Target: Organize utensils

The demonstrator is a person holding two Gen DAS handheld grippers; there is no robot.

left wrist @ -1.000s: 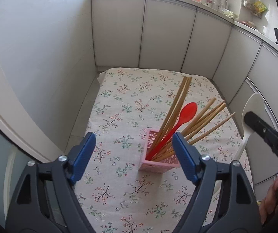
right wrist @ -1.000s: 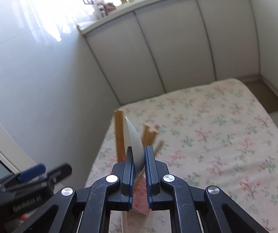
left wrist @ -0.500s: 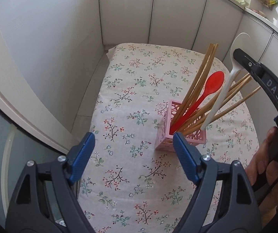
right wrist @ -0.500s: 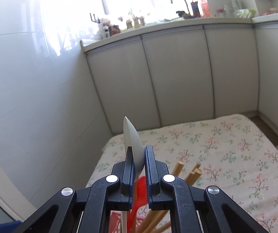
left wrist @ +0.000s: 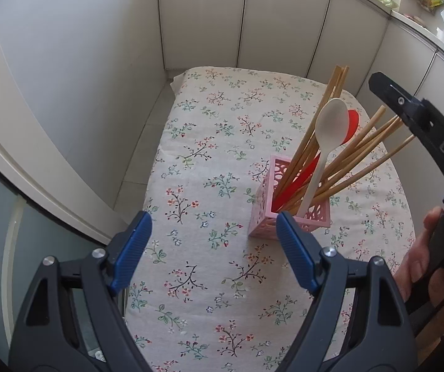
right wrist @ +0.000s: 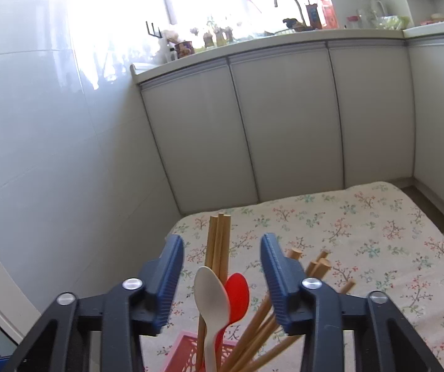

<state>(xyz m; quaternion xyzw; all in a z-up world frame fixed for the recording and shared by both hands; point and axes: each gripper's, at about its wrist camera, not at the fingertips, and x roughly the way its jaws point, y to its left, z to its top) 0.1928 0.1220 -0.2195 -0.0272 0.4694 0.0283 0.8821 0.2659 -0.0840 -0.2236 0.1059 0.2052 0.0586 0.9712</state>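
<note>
A pink perforated holder (left wrist: 287, 217) stands on the floral tablecloth (left wrist: 215, 161). In it lean several wooden chopsticks (left wrist: 311, 136), a red spoon (left wrist: 350, 125) and a white spoon (left wrist: 327, 133). My left gripper (left wrist: 212, 241) is open and empty, low and near the holder's front. My right gripper (right wrist: 222, 259) is open, just above the holder, with the white spoon (right wrist: 211, 303) standing free between its fingers beside the red spoon (right wrist: 237, 294) and chopsticks (right wrist: 218, 241). The right gripper's body shows at the right of the left wrist view (left wrist: 423, 130).
White cabinet doors (right wrist: 284, 124) wall the far side and the right. A glossy white wall (left wrist: 66, 77) runs along the left. A counter with a tap and bottles (right wrist: 284, 15) lies beyond. The table's left edge (left wrist: 156, 161) drops to a tiled floor.
My right gripper has opened and let go of the white spoon, which now stands in the pink holder. The left gripper has shifted slightly closer, still open.
</note>
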